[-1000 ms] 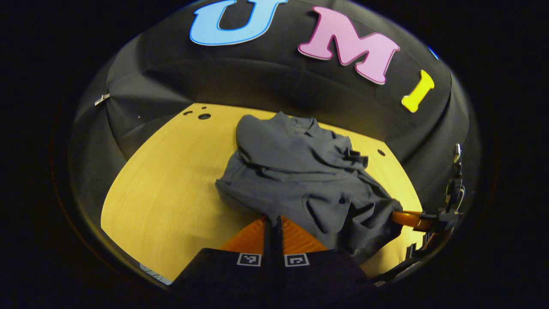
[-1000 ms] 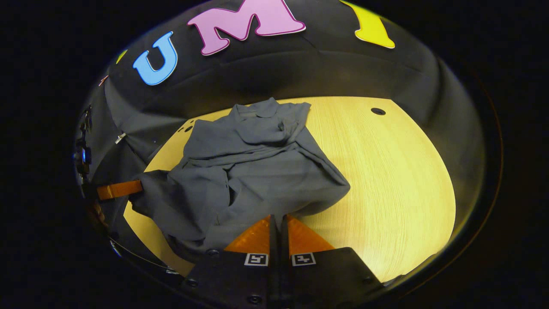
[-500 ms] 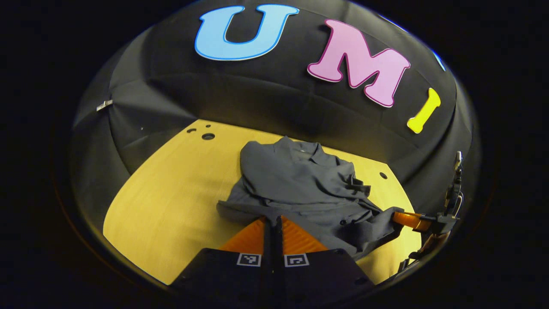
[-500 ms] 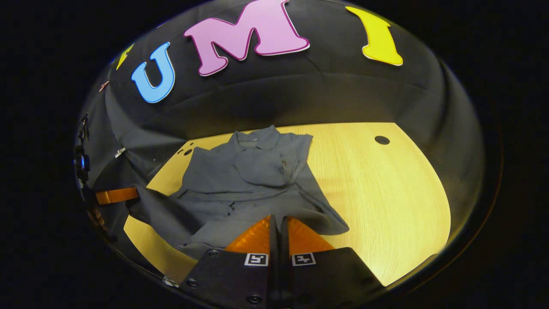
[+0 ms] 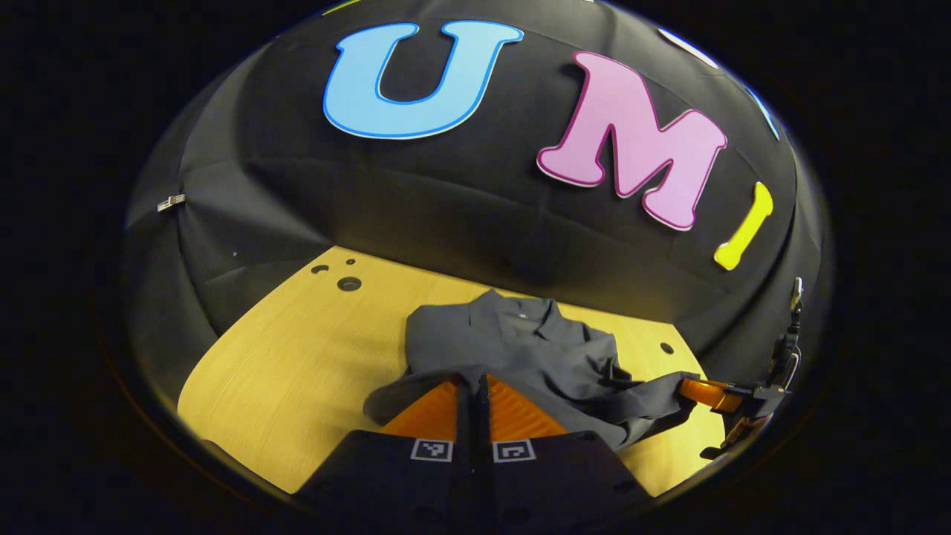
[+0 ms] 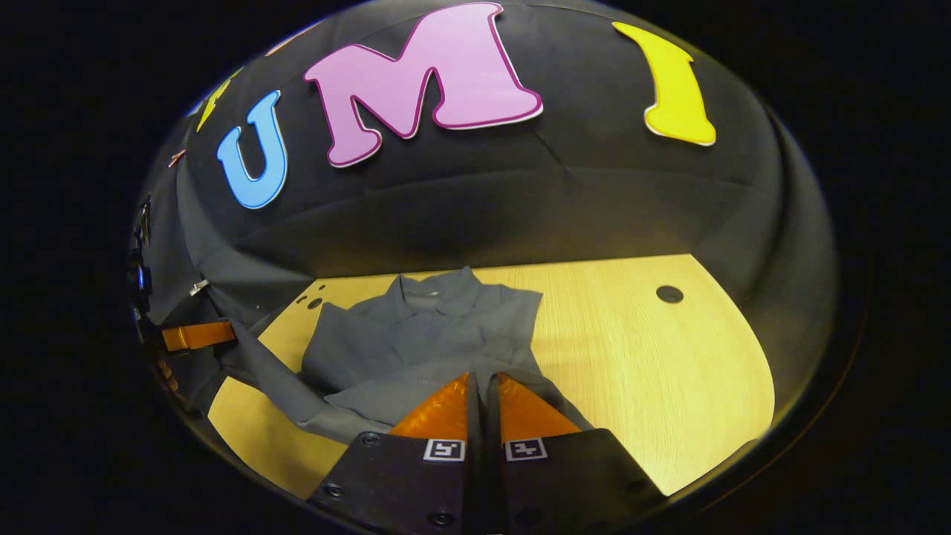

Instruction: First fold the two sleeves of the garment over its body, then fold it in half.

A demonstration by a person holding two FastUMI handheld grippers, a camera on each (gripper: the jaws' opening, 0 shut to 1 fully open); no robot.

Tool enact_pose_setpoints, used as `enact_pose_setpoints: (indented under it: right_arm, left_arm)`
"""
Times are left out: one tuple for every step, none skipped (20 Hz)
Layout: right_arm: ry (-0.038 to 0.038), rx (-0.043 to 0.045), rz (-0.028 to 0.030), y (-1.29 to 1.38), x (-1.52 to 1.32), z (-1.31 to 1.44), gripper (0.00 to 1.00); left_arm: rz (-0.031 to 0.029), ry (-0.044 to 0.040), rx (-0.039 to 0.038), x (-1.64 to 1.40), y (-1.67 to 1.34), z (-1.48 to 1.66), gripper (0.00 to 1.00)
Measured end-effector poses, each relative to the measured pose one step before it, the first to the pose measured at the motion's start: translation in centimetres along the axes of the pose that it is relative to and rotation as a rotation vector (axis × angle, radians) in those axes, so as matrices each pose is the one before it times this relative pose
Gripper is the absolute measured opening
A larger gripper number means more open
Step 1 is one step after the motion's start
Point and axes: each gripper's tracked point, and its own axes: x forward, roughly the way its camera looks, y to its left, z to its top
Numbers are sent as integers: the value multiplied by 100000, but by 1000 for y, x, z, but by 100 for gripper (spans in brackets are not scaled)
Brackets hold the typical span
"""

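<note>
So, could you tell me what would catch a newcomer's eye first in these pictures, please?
The dark grey shirt lies rumpled on the yellow wooden table, its collar toward the booth's black wall. Both grippers are shut on its near edge: the left gripper and the right gripper each pinch cloth, stretching the hem between them. In the left gripper view, the right one shows far right, gripping the shirt.

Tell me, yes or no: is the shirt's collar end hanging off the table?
No, the shirt collar lies flat on the wooden table, toward the back wall.
</note>
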Motion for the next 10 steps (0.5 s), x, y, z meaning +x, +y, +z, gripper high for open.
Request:
enact_pose_setpoints:
  right_arm:
    - [-1435, -269, 39, 8, 682, 824, 5]
    - [-1069, -673, -227, 40, 864, 840, 5]
    - [-1251, -1371, -605, -121, 672, 709, 5]
    - [-1430, -1594, 105, 67, 700, 732, 5]
    - [-1283, -1537, -219, 29, 795, 648, 5]
    - [-882, -879, 191, 127, 863, 591, 5]
    - [-562, -652, -260, 93, 744, 375, 5]
    - [0, -1730, -831, -111, 795, 233, 5]
    - [-456, -1854, -1211, -295, 847, 302, 5]
    - [-764, -345, -227, -48, 826, 428, 5]
  left_arm:
    - [-662, -1337, -1836, 877, -109, 815, 5]
    - [-572, -1908, -1515, 906, -160, 927, 5]
    - [244, -1554, -422, 917, 134, 783, 5]
    - [1524, -1382, 608, 893, 478, 666, 5]
    - [676, -800, -239, 877, 191, 491, 5]
    - [-573, -1048, -1872, 790, -136, 543, 5]
    - [-973, -814, -2373, 874, -236, 485, 5]
    - [-568, -581, -1783, 874, -30, 389, 5]
    - [-60, -55, -1014, 1007, 340, 151, 5]
    - [562, 602, -884, 953, 394, 117, 5]
